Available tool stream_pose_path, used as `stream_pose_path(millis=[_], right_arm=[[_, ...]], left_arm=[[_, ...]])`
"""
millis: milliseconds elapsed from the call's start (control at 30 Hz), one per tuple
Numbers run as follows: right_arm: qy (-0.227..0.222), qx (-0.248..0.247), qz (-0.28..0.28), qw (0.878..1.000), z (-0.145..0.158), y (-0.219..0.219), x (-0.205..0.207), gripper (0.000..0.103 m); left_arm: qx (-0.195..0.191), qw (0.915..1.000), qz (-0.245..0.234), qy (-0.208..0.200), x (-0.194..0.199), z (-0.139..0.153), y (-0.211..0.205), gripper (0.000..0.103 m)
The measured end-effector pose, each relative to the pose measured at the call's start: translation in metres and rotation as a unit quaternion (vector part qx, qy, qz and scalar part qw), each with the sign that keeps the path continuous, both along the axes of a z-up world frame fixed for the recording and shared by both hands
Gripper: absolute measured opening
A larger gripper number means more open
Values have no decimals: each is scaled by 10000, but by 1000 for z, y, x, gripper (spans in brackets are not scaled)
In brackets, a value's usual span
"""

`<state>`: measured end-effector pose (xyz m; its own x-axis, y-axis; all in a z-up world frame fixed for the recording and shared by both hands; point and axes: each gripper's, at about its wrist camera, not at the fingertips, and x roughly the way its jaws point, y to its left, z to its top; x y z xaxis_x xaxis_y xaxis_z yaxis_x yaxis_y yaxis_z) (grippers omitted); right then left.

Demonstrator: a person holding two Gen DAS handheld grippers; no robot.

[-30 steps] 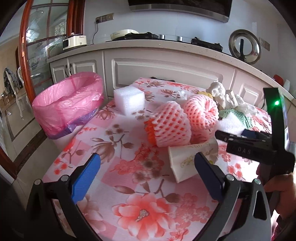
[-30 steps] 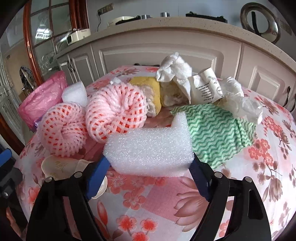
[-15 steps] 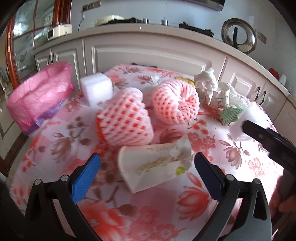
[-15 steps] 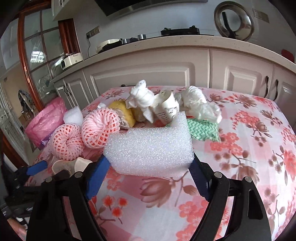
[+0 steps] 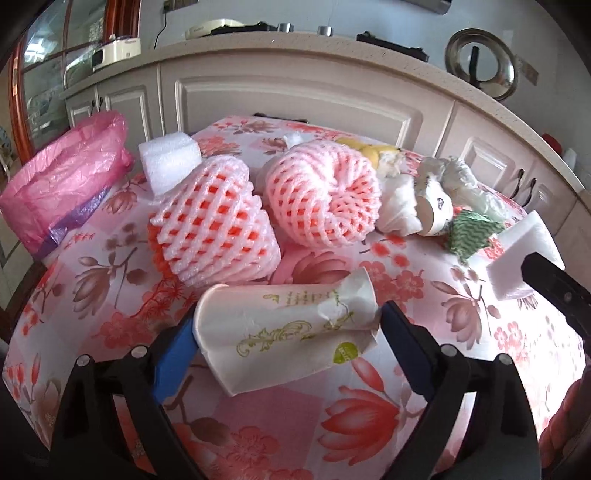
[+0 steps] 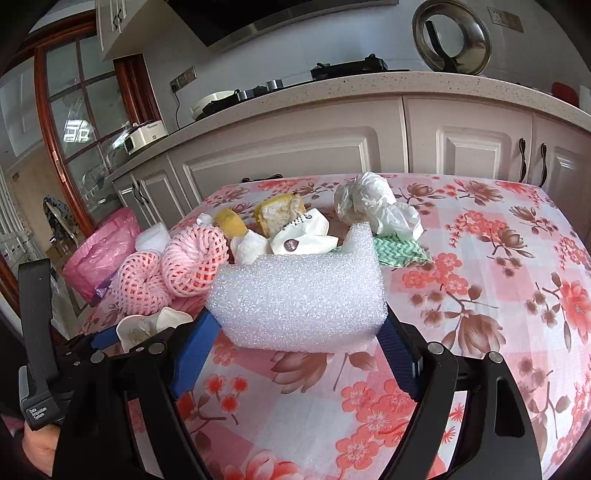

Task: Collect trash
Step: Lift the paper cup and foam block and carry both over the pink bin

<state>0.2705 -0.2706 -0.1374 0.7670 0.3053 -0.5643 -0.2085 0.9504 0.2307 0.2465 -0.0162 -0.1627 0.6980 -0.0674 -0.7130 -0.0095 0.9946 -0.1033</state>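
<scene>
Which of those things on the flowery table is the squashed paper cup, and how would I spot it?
Start at the floral tablecloth and find the two pink foam fruit nets. Just in front of them, nearest the camera, lies the paper cup. It alone is flattened on its side, cream with gold-green scrollwork and a green sticker.

Floral-cloth table (image 5: 476, 325) w/ net sleeves (image 5: 214, 221), crushed paper cup (image 5: 284, 336), foam block (image 5: 168, 162).

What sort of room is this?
Most likely a home kitchen: a stone-look counter over panelled cupboards carries a gas hob, and a range hood hangs above. The trash lies on a floral-clothed table.
</scene>
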Motion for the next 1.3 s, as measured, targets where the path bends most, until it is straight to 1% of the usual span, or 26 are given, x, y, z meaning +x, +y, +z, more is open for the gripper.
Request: stream_pose_path(millis=[300, 467, 600, 800, 1000, 1200, 1300], right_arm=[[-75, -36, 200, 9998, 5, 18, -12, 78], [-121, -84, 243, 9996, 12, 25, -16, 78], [-177, -193, 341, 9991, 20, 37, -22, 78], [-249, -321, 502, 9979, 28, 55, -33, 78], [-525, -498, 759, 9945, 41, 79, -52, 78], [-834, -467, 953, 9909, 57, 100, -68, 78], [-1018, -428, 1103, 9877, 64, 114, -75, 78]], left_arm=[[44, 9995, -204, -244, -31, 18, 4, 91], [200, 9980, -141, -578, -50, 33, 17, 91], [213, 9968, -14, -777, -62, 42, 31, 91], [168, 9952, 146, -954, -78, 52, 53, 91], [67, 9918, 367, -1223, -98, 69, 79, 91], [75, 9861, 624, -1539, -125, 85, 106, 91], [164, 9805, 765, -1801, -142, 93, 119, 91]])
